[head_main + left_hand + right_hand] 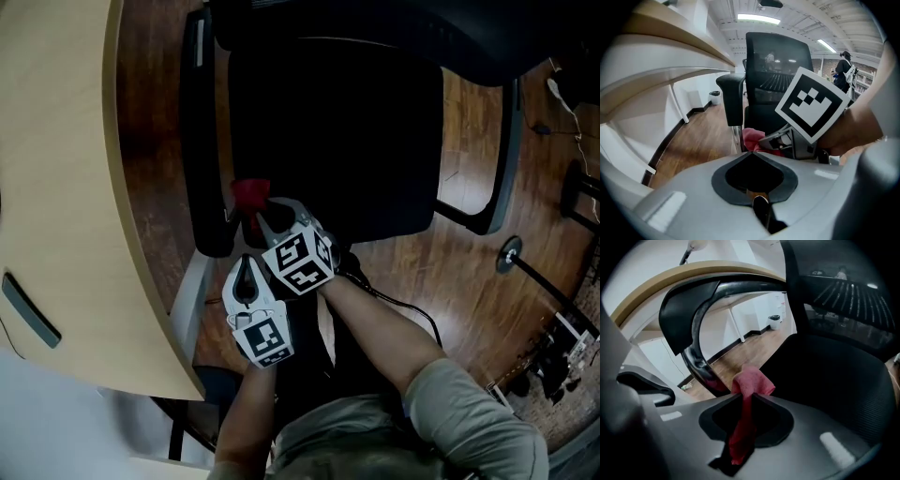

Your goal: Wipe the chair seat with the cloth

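The right tool pinches a crumpled red cloth at the left edge of the black office-chair seat. The left tool is closed and empty, just behind it.

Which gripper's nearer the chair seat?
Right. The right gripper, holding the red cloth, is at the chair seat's near-left corner; the left gripper sits behind it, off the seat.

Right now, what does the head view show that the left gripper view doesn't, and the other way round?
Only the head view: the whole dark chair seat from above, and the armrest away from the desk.
Only the left gripper view: the upright mesh backrest, ceiling lights and a distant person.
Both: the right gripper clamped on the red cloth at the seat's edge, the armrest by the desk and the wooden desk.
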A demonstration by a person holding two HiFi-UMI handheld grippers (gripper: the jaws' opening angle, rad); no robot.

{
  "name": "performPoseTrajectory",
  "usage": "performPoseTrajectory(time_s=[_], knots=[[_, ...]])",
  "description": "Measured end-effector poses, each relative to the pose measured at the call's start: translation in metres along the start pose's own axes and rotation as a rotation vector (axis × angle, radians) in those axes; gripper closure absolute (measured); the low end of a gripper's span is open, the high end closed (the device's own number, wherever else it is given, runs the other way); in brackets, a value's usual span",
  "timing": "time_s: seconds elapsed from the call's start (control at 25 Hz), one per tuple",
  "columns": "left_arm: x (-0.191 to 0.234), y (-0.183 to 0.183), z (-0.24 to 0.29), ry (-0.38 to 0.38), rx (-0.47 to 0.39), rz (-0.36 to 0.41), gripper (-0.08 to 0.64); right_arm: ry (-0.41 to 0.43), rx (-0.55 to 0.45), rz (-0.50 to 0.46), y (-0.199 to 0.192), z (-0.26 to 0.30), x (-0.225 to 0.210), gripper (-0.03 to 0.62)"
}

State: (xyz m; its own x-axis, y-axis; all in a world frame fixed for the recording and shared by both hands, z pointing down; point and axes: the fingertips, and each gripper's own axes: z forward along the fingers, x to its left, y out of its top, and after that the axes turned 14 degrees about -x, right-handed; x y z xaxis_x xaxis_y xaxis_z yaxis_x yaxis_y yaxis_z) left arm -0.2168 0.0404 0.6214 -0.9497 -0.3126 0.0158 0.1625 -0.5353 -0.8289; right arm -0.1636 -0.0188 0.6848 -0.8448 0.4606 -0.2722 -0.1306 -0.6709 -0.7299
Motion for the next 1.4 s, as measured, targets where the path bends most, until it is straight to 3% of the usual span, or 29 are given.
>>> performPoseTrajectory(time_s=[0.2,0.36,0.8,1.08,1.2,1.4], knots=[[-0.014,0.009,0.009,-0.030,-0.007,0.039,0.555,-0.063,-0.004,0.030,-0.009,-0.017,-0.026,0.532],[-0.052,0.022,0.020,-0.073,-0.030,0.055,0.555,-0.161,-0.018,0.085,-0.018,-0.051,-0.075,0.532],[-0.192,0.055,0.052,-0.309,-0.073,0.146,0.555,-0.578,-0.064,0.327,-0.083,-0.193,-0.224,0.532],[-0.250,0.049,0.051,-0.394,-0.075,0.200,0.555,-0.816,-0.094,0.476,-0.132,-0.266,-0.267,0.532],[-0.266,0.041,0.049,-0.414,-0.068,0.214,0.555,-0.862,-0.097,0.516,-0.148,-0.279,-0.272,0.534],[-0.277,0.027,0.047,-0.393,-0.047,0.230,0.555,-0.852,-0.116,0.529,-0.157,-0.278,-0.272,0.534]])
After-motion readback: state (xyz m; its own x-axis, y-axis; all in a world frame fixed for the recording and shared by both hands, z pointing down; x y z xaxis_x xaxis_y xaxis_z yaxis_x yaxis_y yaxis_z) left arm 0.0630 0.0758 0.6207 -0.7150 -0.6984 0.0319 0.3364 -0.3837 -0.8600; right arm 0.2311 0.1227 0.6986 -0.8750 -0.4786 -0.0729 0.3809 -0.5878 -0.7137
